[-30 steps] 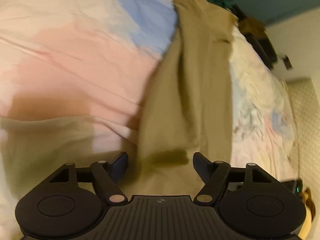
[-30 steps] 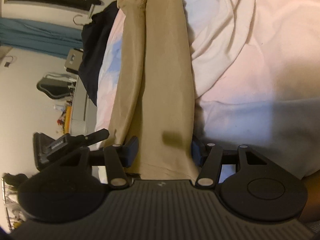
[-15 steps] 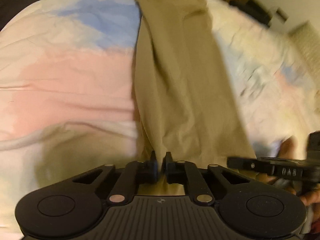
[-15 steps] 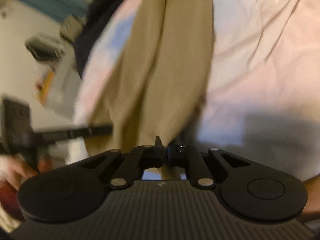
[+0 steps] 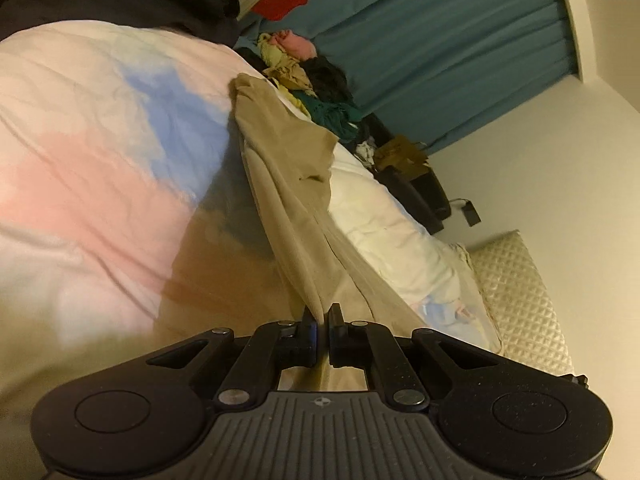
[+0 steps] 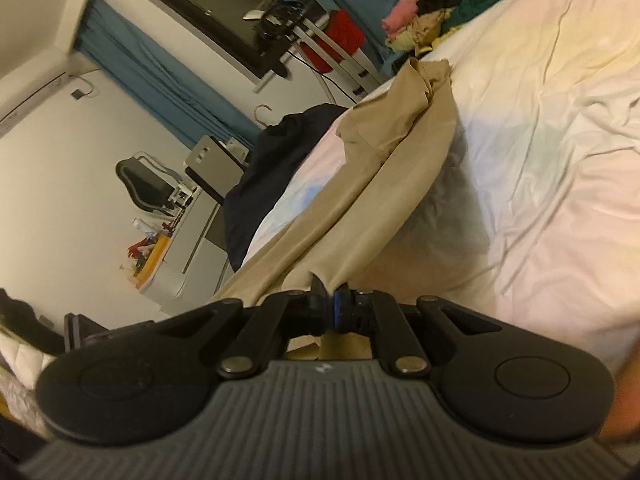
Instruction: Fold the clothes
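One beige garment (image 5: 288, 184) lies long on the bed (image 5: 80, 184), stretching straight away from both tongs; the left gripper (image 5: 322, 322) and right gripper (image 6: 329, 300) are each closed on its near edge, equally near it

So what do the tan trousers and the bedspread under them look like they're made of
Tan trousers: a thin, smooth woven cloth, matte with a faint sheen; it hangs in long soft folds from each tool, maybe a cotton or synthetic blend. Bedspread: soft matte cotton-like sheeting, finely wrinkled, dyed in pastel pink, blue and white patches.
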{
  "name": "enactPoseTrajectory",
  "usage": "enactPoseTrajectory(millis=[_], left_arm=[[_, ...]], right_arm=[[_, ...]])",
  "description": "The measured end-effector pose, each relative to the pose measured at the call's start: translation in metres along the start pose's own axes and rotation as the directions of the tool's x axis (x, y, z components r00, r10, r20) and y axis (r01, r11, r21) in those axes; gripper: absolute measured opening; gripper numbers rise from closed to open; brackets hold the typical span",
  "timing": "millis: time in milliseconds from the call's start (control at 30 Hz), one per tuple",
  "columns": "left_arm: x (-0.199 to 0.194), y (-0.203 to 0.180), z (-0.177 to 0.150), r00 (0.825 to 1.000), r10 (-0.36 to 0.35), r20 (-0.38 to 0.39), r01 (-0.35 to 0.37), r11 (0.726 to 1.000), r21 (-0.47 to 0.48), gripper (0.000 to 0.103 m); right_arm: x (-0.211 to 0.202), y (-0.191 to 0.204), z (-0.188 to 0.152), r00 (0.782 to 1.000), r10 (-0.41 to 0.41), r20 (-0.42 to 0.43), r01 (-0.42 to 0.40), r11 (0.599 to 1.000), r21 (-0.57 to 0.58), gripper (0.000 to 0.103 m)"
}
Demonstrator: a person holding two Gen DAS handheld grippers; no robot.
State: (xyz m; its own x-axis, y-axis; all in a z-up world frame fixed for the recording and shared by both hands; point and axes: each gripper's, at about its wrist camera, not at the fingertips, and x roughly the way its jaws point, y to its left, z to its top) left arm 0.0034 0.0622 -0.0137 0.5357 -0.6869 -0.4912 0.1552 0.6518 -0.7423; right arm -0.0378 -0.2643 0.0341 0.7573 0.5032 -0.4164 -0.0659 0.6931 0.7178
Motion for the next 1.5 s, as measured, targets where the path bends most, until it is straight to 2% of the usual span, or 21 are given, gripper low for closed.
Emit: enactPoseTrajectory(millis=[200, 333, 433, 567, 700, 867, 1000, 1133, 1233, 1367, 1433, 1500], left_arm=[[-0.036, 0.006, -0.047, 0.999, -0.034, -0.027, 0.032, 0.997, -0.069, 0.005], [-0.036, 0.012, -0.062, 0.998, -0.053, -0.045, 0.047, 0.991, -0.124, 0.005], [-0.015, 0.012, -0.039, 0.998, -0.04, -0.047, 0.034, 0.992, -0.12, 0.005], [0.025, 0.006, 0.023, 1.0, 0.019, -0.02, -0.021, 0.997, -0.069, 0.005], [0.071, -0.018, 0.085, 0.991, 0.127, 0.051, -0.131, 0.989, 0.065, 0.005], [0.125, -0.028, 0.135, 0.97, 0.189, 0.154, -0.216, 0.96, 0.179, 0.005], [0.168, -0.016, 0.149, 0.953, 0.194, 0.231, -0.254, 0.929, 0.27, 0.005], [0.21, -0.008, 0.152, 0.925, 0.24, 0.293, -0.342, 0.863, 0.373, 0.006], [0.247, 0.013, 0.153, 0.911, 0.295, 0.289, -0.396, 0.82, 0.413, 0.006], [0.285, 0.054, 0.153, 0.908, 0.355, 0.224, -0.419, 0.802, 0.426, 0.011], [0.289, 0.059, 0.152, 0.909, 0.353, 0.223, -0.416, 0.803, 0.427, 0.011], [0.289, 0.052, 0.148, 0.902, 0.362, 0.235, -0.431, 0.778, 0.458, 0.013]], right_arm=[[-0.033, -0.012, -0.042, 1.0, 0.006, -0.011, -0.006, 1.0, 0.013, 0.007], [-0.045, -0.023, -0.055, 0.999, 0.031, -0.009, -0.031, 0.998, 0.052, 0.007], [-0.029, -0.026, -0.036, 1.0, 0.023, 0.01, -0.024, 0.998, 0.063, 0.007], [0.012, -0.03, 0.012, 0.999, -0.016, 0.043, 0.014, 0.999, 0.052, 0.007], [0.068, -0.035, 0.064, 0.994, -0.069, 0.085, 0.063, 0.996, 0.065, 0.007], [0.13, -0.047, 0.107, 0.98, -0.142, 0.139, 0.136, 0.989, 0.05, 0.007], [0.167, -0.061, 0.122, 0.965, -0.185, 0.187, 0.196, 0.98, -0.04, 0.007], [0.2, -0.075, 0.128, 0.95, -0.211, 0.232, 0.249, 0.957, -0.15, 0.007], [0.23, -0.082, 0.124, 0.933, -0.276, 0.23, 0.333, 0.906, -0.263, 0.007], [0.264, -0.107, 0.117, 0.923, -0.348, 0.165, 0.384, 0.868, -0.314, 0.008], [0.276, -0.114, 0.111, 0.913, -0.382, 0.143, 0.407, 0.85, -0.334, 0.008], [0.278, -0.111, 0.107, 0.907, -0.394, 0.15, 0.422, 0.836, -0.351, 0.008]])
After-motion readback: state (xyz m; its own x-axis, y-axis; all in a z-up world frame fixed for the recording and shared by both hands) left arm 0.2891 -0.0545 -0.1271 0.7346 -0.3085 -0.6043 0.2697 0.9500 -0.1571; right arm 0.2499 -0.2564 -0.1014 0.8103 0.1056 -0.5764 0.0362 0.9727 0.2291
